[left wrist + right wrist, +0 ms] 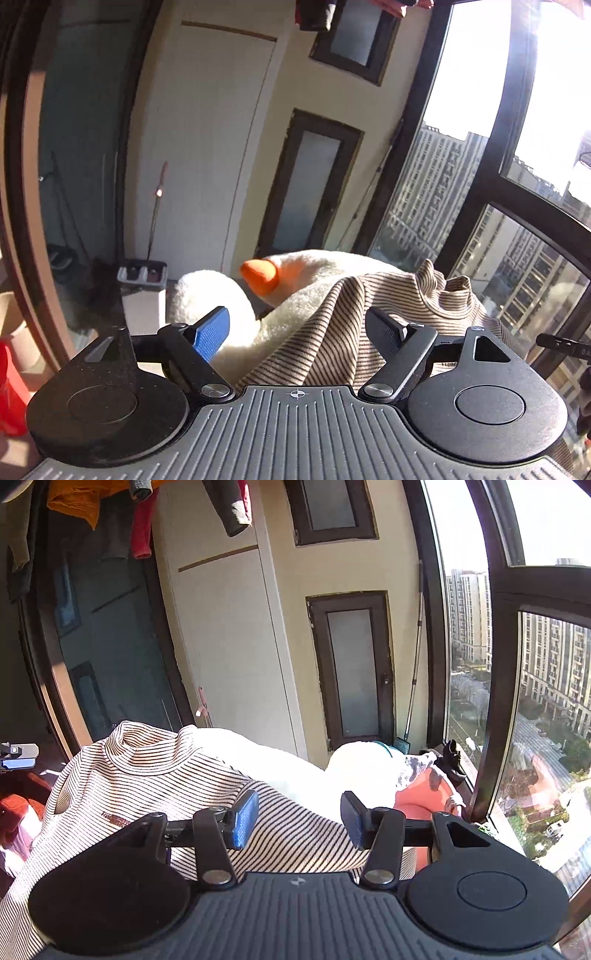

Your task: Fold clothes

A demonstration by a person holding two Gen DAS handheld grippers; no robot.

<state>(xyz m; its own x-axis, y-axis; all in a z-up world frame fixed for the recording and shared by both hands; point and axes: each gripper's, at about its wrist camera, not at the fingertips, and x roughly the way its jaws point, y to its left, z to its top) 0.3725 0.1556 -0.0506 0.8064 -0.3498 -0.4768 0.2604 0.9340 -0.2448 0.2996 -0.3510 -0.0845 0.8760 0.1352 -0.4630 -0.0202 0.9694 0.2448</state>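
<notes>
Both the left gripper [299, 328] and right gripper [299, 821] are spread, empty, above the striped shirt [155, 775]; its lower half is hidden.

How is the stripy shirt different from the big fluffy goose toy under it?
The striped shirt is thin cloth with dark stripes and a collar; the plush goose is thick, fluffy and plain white with an orange beak. The shirt is draped on top, and the goose lies underneath. Both are soft and sunlit.

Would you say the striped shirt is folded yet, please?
Not folded: the striped shirt lies loosely draped and rumpled over the white plush goose, collar up.
</notes>
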